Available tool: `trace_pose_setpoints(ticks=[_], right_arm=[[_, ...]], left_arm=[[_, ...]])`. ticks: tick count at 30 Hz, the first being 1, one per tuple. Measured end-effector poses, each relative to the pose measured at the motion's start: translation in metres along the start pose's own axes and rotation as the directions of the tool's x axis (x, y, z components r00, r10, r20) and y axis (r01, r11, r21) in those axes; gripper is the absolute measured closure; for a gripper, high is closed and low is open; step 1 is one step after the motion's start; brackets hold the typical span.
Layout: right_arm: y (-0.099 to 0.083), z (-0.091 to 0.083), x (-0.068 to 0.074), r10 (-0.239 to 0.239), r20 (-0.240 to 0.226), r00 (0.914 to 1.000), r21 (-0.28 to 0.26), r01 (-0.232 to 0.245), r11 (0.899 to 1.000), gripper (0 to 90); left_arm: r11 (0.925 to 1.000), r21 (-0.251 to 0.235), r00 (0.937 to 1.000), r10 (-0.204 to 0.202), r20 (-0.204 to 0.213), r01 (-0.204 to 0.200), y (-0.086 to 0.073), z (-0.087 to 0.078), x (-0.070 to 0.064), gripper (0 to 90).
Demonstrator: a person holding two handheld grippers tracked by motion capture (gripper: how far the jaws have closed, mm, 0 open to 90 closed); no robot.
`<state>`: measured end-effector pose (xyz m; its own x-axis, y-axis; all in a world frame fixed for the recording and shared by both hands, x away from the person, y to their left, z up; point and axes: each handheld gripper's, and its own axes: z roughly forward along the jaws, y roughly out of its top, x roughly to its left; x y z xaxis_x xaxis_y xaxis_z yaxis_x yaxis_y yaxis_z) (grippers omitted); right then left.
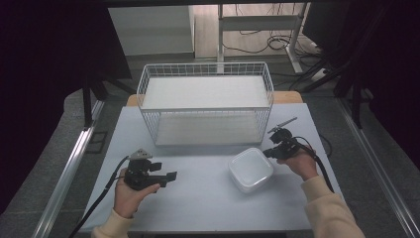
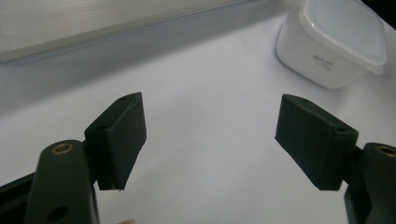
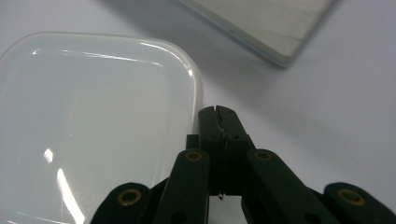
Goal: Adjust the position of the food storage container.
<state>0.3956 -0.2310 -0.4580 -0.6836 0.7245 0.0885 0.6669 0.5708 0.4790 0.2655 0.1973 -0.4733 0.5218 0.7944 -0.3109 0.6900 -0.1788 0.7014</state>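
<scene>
In the high view, a white wire basket (image 1: 205, 101) stands at the upper middle of the frame on the far part of a pale grey table (image 1: 203, 203). A white square container (image 1: 250, 169) with a translucent lid sits right of centre, in front of the basket and apart from it. The left gripper (image 1: 170, 176) is in the lower left, held in the person's left hand (image 1: 130, 196); its jaws point right toward the container, well apart from it. The right gripper (image 1: 268, 151) is at the right, held in the right hand (image 1: 303, 162), its tip just beside the container's upper right corner. Cream sleeves (image 1: 329, 210) come in from the bottom edge. A black cable (image 1: 96, 201) trails from the left gripper toward the lower left.

In the left gripper view, the two black jaws stand wide apart with bare table between them. The container (image 2: 334, 42) is in the upper right of the frame, clear of the jaws, with small grey lettering on its side wall. The basket's base (image 2: 93, 23) runs across the upper left.

In the right gripper view, the jaws are pressed together at the lower middle of the frame with nothing between them. Their tip lies just at the right edge of the container's lid (image 3: 93, 121), which takes up the left half; contact cannot be told. A corner of the basket's base (image 3: 271, 25) shows at the upper right.
</scene>
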Motion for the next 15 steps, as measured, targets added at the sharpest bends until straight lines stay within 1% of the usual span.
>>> trace_pose_setpoints(ticks=[6, 9, 11, 15], right_arm=[[0.009, 0.008, 0.019, -0.045, -0.028, 0.9986, 0.003, 0.045, 0.999, 89.7], [0.014, 0.013, 0.030, -0.073, -0.044, 0.9963, 0.006, 0.073, 0.997, 89.7], [0.017, 0.017, 0.037, -0.089, -0.064, 0.9939, 0.002, 0.090, 0.996, 89.7], [0.022, 0.021, 0.048, -0.117, -0.078, 0.9900, 0.005, 0.118, 0.993, 89.7]], left_arm=[[1.0000, -0.004, 1.0000, 0.001, -0.001, -0.001, 0.000, -0.002, 0.001, 24.3], [1.0000, -0.009, 1.0000, -0.001, -0.002, 0.001, 0.001, -0.003, 0.001, 24.3], [1.0000, -0.009, 1.0000, 0.001, -0.006, -0.001, 0.001, -0.004, 0.001, 24.3], [1.0000, -0.010, 1.0000, 0.000, -0.005, 0.000, 0.001, -0.004, 0.001, 24.4]])
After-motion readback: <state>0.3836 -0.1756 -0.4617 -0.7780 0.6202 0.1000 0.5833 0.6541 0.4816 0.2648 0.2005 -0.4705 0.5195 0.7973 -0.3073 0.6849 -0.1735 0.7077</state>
